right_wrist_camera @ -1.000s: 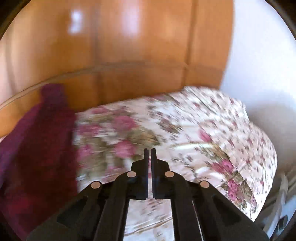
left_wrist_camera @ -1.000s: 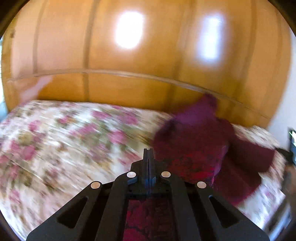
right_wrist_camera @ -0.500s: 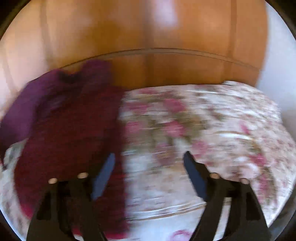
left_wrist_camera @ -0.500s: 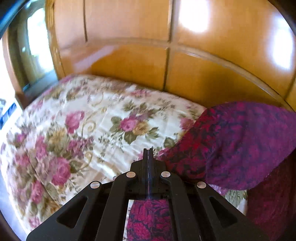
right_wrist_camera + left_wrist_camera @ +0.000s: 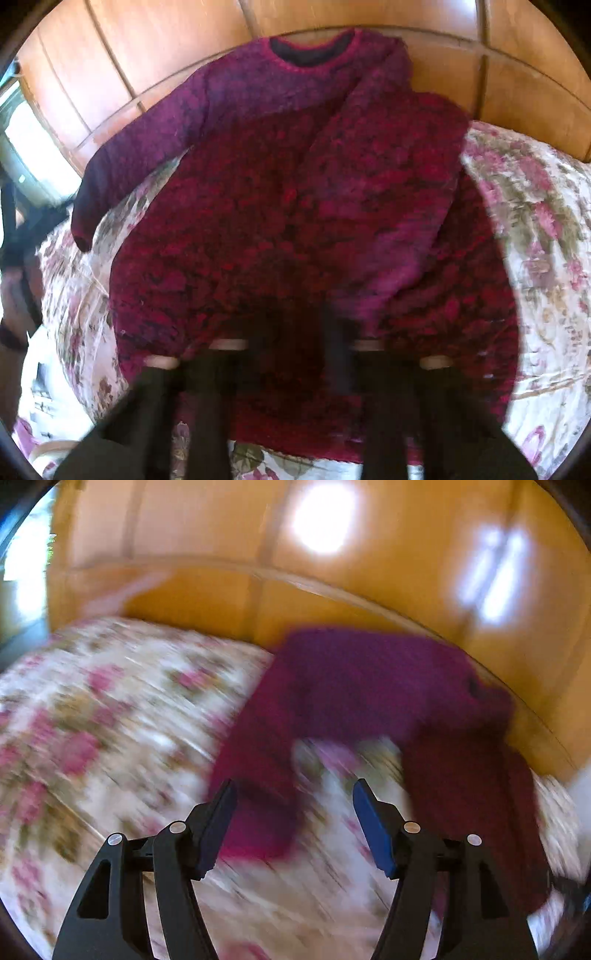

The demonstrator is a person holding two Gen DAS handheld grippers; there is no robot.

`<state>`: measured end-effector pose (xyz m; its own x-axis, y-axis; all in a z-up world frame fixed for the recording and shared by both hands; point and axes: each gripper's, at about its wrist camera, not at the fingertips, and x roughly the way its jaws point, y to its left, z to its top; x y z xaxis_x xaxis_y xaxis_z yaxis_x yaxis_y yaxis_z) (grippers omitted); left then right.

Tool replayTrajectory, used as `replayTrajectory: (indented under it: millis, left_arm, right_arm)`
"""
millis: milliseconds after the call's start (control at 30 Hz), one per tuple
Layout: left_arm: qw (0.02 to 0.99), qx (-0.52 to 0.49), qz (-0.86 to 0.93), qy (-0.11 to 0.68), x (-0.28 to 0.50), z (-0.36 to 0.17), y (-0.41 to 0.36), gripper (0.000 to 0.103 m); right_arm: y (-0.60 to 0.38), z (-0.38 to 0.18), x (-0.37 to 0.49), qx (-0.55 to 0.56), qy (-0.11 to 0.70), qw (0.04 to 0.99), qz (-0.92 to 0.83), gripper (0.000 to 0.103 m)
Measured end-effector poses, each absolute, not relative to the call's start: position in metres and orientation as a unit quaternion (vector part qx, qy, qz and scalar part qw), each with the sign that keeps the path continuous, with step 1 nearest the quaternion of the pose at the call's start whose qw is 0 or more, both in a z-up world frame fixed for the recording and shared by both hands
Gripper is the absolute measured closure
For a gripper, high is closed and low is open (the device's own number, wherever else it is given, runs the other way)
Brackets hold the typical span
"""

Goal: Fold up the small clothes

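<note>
A wooden headboard (image 5: 424, 22) of glossy panels closes off the far side, and in front of it a bed is covered by a floral bedspread (image 5: 535, 206) in cream with pink roses. Spread across that cover, its neckline up against the headboard, lies the maroon sweater (image 5: 295, 192), front or back up I cannot say; one sleeve (image 5: 122, 173) stretches out toward the bed's edge, while the other sleeve (image 5: 402, 206) is laid diagonally over the body. It looks like a thick, soft knit: limp, fairly light, likely to sag and stretch under its own weight, and grippy enough not to slide from rubber pads. Good places to take hold would be the hem corners or the outstretched cuff, pinching a single layer and lifting low so the fold stays flat. The left gripper (image 5: 295, 812) hovers above the bedspread near that loose cuff with its jaws spread wide and nothing between them. The right gripper (image 5: 295, 350) sits over the hem, badly blurred; whether its jaws are parted or closed I cannot tell.
</note>
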<state>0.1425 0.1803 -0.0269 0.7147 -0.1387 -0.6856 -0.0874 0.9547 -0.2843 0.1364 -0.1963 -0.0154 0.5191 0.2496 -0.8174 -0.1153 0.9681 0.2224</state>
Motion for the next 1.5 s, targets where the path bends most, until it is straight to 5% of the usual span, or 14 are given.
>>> replayTrajectory:
  millis: [200, 400, 433, 467, 500, 767, 833, 900, 967, 1200, 1333, 1367, 1400, 1500]
  left_arm:
    - [0.874, -0.208, -0.122, 0.422, 0.129, -0.057, 0.136, 0.034]
    - [0.864, -0.208, -0.152, 0.432, 0.128, -0.063, 0.104, 0.032]
    - [0.864, -0.208, -0.153, 0.432, 0.128, -0.062, 0.098, 0.03]
    - [0.863, -0.209, -0.153, 0.434, 0.13, -0.064, 0.096, 0.03]
    - [0.86, -0.211, -0.154, 0.438, 0.131, -0.065, 0.093, 0.03]
    - [0.856, -0.202, -0.158, 0.449, 0.138, -0.071, 0.071, 0.03]
    - [0.854, -0.203, -0.157, 0.453, 0.141, -0.075, 0.073, 0.03]
    - [0.85, -0.21, -0.161, 0.455, 0.143, -0.077, 0.071, 0.03]
    - [0.849, -0.213, -0.165, 0.455, 0.147, -0.078, 0.067, 0.03]
    - [0.832, -0.257, -0.197, 0.45, 0.16, -0.081, 0.066, 0.03]
    - [0.822, -0.279, -0.211, 0.449, 0.164, -0.083, 0.068, 0.03]
    - [0.819, -0.285, -0.214, 0.449, 0.166, -0.084, 0.065, 0.03]
    - [0.816, -0.291, -0.216, 0.449, 0.167, -0.086, 0.063, 0.03]
    - [0.802, -0.32, -0.227, 0.451, 0.173, -0.093, 0.06, 0.03]
  right_arm:
    - [-0.229, 0.01, 0.122, -0.029, 0.447, 0.894, -0.001, 0.103]
    - [-0.31, 0.025, 0.127, 0.077, 0.449, 0.889, -0.042, 0.098]
    - [-0.312, 0.023, 0.128, 0.089, 0.444, 0.891, -0.036, 0.093]
    - [-0.313, 0.022, 0.128, 0.102, 0.442, 0.891, -0.026, 0.063]
    - [-0.312, 0.018, 0.123, 0.111, 0.438, 0.892, -0.021, 0.046]
    - [-0.252, -0.034, 0.167, 0.132, 0.485, 0.862, 0.067, 0.055]
    - [-0.241, -0.049, 0.178, 0.131, 0.504, 0.851, 0.071, 0.063]
    - [-0.239, -0.04, 0.18, 0.115, 0.492, 0.86, 0.069, 0.087]
    - [-0.241, -0.02, 0.175, 0.083, 0.472, 0.876, 0.062, 0.093]
    - [-0.293, 0.029, 0.172, -0.191, 0.392, 0.884, -0.166, 0.093]
    - [-0.35, 0.014, 0.203, -0.21, 0.417, 0.848, -0.25, 0.093]
    - [-0.364, 0.011, 0.21, -0.189, 0.426, 0.847, -0.256, 0.081]
    - [-0.373, 0.011, 0.212, -0.16, 0.43, 0.853, -0.249, 0.047]
    - [-0.382, 0.017, 0.199, -0.078, 0.421, 0.875, -0.226, 0.029]
